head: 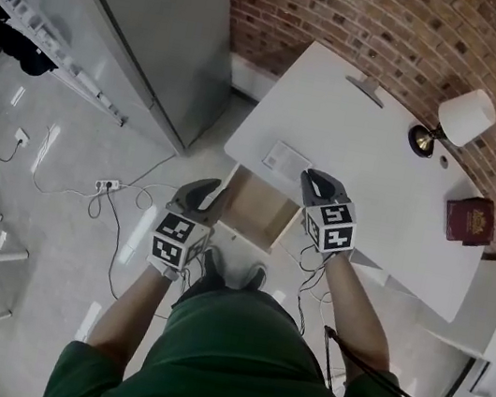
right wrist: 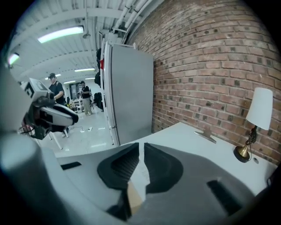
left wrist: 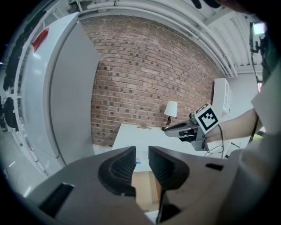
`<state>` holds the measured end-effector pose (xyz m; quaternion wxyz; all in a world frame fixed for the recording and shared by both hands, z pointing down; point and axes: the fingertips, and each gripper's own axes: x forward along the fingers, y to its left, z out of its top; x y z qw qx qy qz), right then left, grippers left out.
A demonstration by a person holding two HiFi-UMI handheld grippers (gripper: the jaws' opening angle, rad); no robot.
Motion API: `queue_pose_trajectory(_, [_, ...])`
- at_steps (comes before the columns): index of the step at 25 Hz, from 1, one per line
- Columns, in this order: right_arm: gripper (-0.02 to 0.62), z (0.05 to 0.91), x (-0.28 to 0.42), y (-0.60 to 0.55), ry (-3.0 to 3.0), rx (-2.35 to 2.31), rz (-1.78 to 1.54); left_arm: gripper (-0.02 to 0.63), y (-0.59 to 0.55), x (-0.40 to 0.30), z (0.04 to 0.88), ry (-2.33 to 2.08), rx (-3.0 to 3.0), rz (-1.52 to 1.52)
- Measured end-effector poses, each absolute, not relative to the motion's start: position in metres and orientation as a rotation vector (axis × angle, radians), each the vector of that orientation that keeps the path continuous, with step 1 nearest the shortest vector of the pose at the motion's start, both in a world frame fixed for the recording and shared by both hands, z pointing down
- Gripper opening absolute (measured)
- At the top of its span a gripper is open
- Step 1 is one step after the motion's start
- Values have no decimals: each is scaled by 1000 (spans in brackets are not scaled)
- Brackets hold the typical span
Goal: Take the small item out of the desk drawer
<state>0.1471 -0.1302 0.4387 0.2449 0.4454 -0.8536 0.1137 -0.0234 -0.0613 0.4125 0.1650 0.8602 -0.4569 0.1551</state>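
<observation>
The white desk [head: 377, 168] has its wooden drawer [head: 254, 205] pulled open, and I see only bare wood inside. A small flat white item [head: 285, 159] lies on the desktop just behind the drawer. My left gripper [head: 213, 198] hovers at the drawer's front left corner. In the left gripper view this gripper [left wrist: 142, 153] has its jaws a narrow gap apart and empty, above the drawer [left wrist: 145, 193]. My right gripper [head: 314, 180] is over the desk edge at the drawer's right, beside the white item. Its jaws [right wrist: 141, 147] are closed together and hold nothing.
A white-shaded lamp [head: 460, 116] and a dark red book [head: 469, 220] stand at the desk's right end, a small metal piece [head: 367, 88] at its back. A tall grey cabinet [head: 155, 24] stands to the left. A power strip with cables [head: 108, 185] lies on the floor.
</observation>
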Motion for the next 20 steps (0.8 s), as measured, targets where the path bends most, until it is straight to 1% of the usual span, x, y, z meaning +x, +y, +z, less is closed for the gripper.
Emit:
queue_pose_trajectory(11, [29, 360, 169, -106, -2446, 1375, 225, 81, -65, 26, 343, -1262, 2570, 293])
queue_pose_trajectory(20, [18, 321, 174, -86, -2541, 1384, 181, 81, -61, 38, 312, -1307, 2578, 161])
